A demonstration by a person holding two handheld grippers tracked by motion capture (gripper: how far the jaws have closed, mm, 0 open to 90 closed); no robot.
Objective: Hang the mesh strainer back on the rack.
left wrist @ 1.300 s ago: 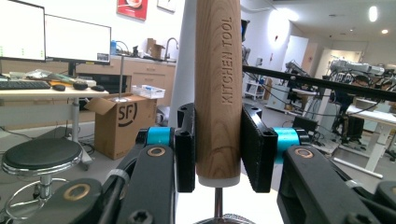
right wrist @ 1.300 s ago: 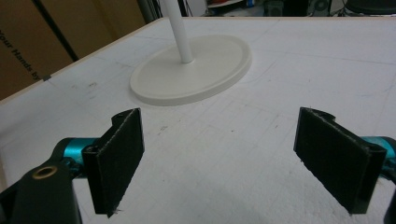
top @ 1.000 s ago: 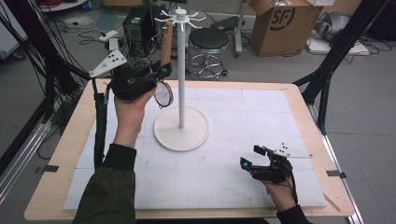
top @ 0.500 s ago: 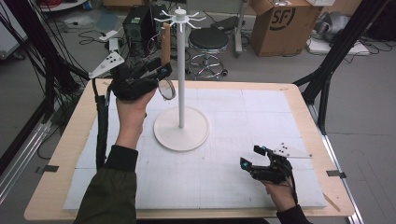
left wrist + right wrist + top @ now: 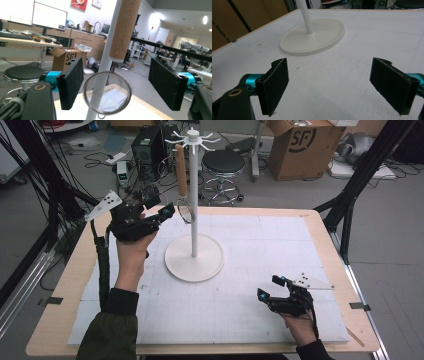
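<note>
Left gripper has just opened wide, dropping away from the hung strainer; right gripper gapes idle. Risk: jaw snags mesh, unhooks it.

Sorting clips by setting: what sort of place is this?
Probably a lab or workshop: cables and electronics on the floor, a cardboard box, and computer monitors on a desk behind the table.

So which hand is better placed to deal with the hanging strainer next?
Left. The left gripper sits beside the strainer, its fingers just opened around it. The right gripper rests far off on the mat.
</note>
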